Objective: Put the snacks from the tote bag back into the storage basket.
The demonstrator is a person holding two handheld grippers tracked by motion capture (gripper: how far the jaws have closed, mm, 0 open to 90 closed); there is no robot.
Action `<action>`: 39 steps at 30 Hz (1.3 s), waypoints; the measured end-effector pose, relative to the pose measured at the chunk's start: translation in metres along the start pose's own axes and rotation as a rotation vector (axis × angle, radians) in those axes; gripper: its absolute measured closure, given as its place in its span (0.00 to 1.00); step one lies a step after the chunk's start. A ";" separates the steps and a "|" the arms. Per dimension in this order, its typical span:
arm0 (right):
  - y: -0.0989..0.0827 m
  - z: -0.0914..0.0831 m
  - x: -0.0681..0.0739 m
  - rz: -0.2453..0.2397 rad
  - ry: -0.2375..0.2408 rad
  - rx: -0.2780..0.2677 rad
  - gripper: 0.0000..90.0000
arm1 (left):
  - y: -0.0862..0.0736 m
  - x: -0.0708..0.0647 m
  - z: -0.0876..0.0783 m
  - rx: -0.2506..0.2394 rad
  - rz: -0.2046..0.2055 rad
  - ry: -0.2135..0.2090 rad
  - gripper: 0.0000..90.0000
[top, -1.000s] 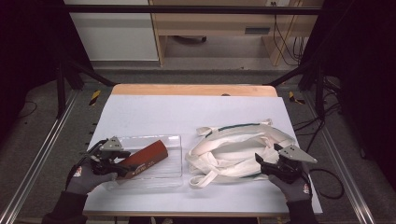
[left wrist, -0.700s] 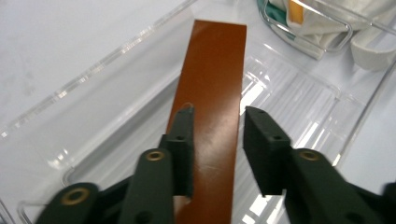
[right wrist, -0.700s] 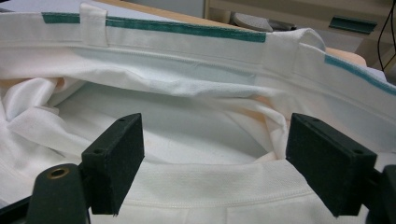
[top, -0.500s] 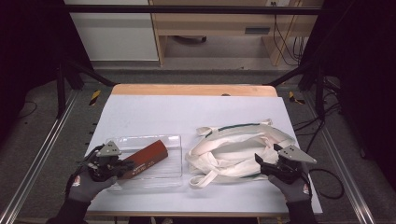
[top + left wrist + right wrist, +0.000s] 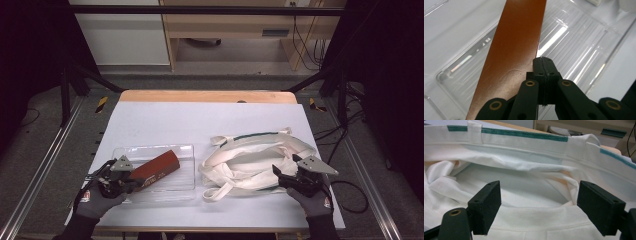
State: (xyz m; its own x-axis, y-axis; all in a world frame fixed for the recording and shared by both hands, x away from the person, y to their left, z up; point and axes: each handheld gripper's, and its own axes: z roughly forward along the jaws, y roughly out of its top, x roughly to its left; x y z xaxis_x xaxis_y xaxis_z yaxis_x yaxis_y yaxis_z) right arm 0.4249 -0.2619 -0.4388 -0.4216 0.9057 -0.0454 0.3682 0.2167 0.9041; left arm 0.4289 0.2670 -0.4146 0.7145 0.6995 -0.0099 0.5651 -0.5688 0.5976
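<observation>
Left gripper [image 5: 543, 61] fingers have just been closing and meet, nothing visible between them, beside the brown flat box [image 5: 511, 50] lying in the clear plastic tray [image 5: 579, 42].

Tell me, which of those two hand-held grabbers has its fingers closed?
The left gripper, beside the brown box in the clear tray: its fingers meet. The right gripper, at the white bag, stands open.

Red-brown flat box [image 5: 156, 168] lying slanted in clear tray [image 5: 185, 150]; white bag [image 5: 252, 157] open alongside.

Open table [image 5: 165, 122] beyond clear tray [image 5: 186, 150] and bag [image 5: 255, 155] (side by side).
</observation>
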 end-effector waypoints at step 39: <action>-0.001 0.002 0.001 -0.010 0.002 0.004 0.23 | 0.007 0.024 0.007 -0.075 -0.237 0.173 0.98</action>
State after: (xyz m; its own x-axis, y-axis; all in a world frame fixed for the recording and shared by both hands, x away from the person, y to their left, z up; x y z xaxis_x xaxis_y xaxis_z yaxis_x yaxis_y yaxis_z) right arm 0.4253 -0.2606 -0.4402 -0.4266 0.9029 -0.0533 0.3676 0.2270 0.9019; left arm 0.4526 0.2769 -0.4159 0.4817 0.8760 -0.0232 0.6714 -0.3518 0.6523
